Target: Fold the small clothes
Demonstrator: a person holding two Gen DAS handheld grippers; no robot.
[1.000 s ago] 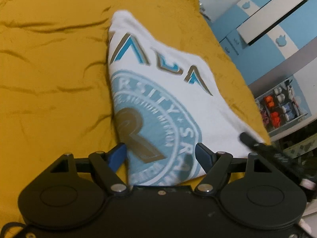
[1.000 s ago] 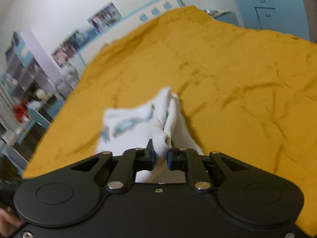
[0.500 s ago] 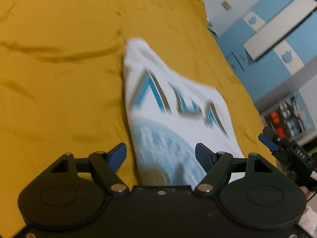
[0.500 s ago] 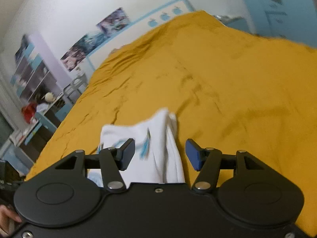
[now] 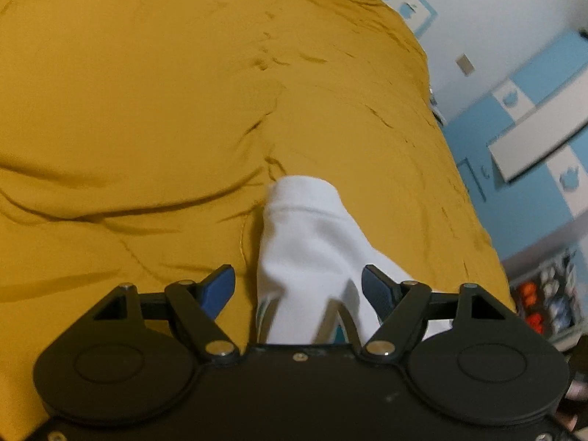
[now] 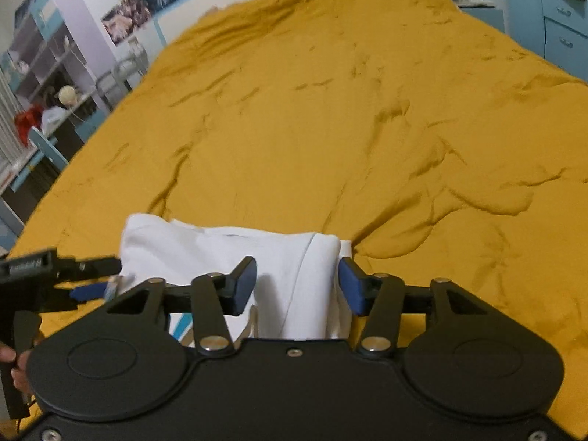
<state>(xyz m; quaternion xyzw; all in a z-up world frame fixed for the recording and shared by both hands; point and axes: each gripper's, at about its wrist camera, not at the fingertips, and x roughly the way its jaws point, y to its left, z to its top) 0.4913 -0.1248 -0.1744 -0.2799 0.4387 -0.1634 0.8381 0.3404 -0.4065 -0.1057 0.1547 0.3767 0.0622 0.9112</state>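
A small white shirt (image 5: 305, 242) with a teal print lies folded on the mustard bedspread (image 5: 147, 110). In the left wrist view its plain white end runs up between the jaws of my left gripper (image 5: 297, 286), which are closing and still stand wide of the cloth. In the right wrist view the shirt (image 6: 228, 250) lies across the bed under my right gripper (image 6: 297, 288). Its jaws are closing with a white fold between them, and the pads do not squeeze it. The left gripper (image 6: 99, 279) reaches to the shirt's left edge there.
The mustard bedspread (image 6: 367, 110) stretches wrinkled far ahead and to the right. A blue wardrobe (image 5: 533, 128) stands past the bed's right edge. Shelves and a cluttered desk (image 6: 44, 110) stand on the left. A hand (image 6: 11, 360) holds the left gripper's handle.
My right gripper let go of the bunched cloth and opened, then narrowed again. Both grippers swung sideways. The left view now shows the shirt's plain white end instead of its print.
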